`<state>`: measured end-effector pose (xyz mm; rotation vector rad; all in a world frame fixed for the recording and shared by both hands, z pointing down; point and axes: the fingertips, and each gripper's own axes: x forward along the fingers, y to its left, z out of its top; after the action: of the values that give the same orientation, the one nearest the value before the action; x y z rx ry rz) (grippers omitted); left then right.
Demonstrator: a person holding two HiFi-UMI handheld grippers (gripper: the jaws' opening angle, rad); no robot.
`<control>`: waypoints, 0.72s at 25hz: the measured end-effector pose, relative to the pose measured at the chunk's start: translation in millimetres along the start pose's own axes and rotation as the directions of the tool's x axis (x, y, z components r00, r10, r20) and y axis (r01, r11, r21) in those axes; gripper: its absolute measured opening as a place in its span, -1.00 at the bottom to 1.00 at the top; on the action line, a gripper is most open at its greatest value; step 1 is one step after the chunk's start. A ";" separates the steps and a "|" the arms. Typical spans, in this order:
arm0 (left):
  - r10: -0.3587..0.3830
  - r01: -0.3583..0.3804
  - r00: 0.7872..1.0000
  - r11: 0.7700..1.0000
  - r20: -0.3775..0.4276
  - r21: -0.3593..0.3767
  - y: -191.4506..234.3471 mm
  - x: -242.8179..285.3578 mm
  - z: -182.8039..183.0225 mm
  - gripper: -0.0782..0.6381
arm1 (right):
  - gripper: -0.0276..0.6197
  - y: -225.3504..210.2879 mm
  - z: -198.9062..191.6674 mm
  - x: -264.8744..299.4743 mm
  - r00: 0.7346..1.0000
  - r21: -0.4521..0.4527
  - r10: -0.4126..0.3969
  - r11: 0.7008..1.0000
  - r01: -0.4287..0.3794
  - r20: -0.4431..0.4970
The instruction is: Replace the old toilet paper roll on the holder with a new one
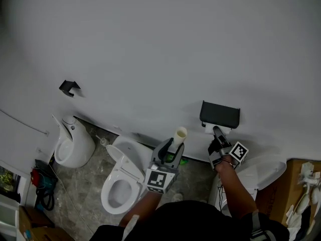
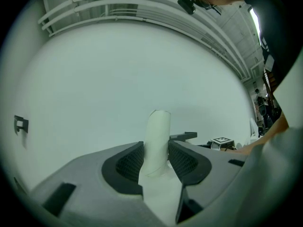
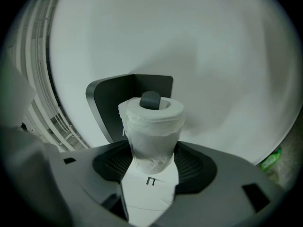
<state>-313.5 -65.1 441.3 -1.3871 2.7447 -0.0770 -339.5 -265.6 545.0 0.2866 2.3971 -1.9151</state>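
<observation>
Both tongs are clenched on a load. The left tongs [image 2: 155,151] are closed on the bare cardboard tube [image 2: 158,129], which is pinched near its lower end between the two ribbed pads, its open top sticking out beyond them toward the white wall [image 2: 118,74]. It is kept well apart from the holder [image 1: 219,114] — off to that holder's left, above the toilet [image 1: 122,179]. The right tongs [image 3: 152,156] are closed on the new roll [image 3: 152,122], squeezed in at its waist by the pads. The roll is seen against the holder's dark back plate, just under its cover, and the holder's grey peg [image 3: 151,100] is seen inside the roll's core.
</observation>
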 end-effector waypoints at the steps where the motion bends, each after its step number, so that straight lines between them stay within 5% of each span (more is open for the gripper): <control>1: 0.003 -0.003 1.000 1.000 0.000 -0.001 1.3 -1.1 -0.5 -0.33 | -0.09 -0.1 -2.2 0.9 1.000 0.000 0.003 1.000 -0.003 -0.002; 11: -0.001 0.001 1.000 1.000 0.007 0.012 3.4 2.1 3.1 -0.33 | 0.05 4.3 -7.2 -1.9 1.000 -0.063 -0.023 0.998 0.022 -0.008; 18: -0.029 0.029 1.000 1.000 0.006 0.012 -4.8 8.1 2.2 -0.33 | 0.11 7.9 -23.0 -30.3 0.993 -0.320 -0.099 0.945 0.072 -0.069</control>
<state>-314.3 -74.5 439.1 -1.4217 2.7152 -0.0902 -306.8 -244.9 547.5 0.2507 2.7636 -1.5366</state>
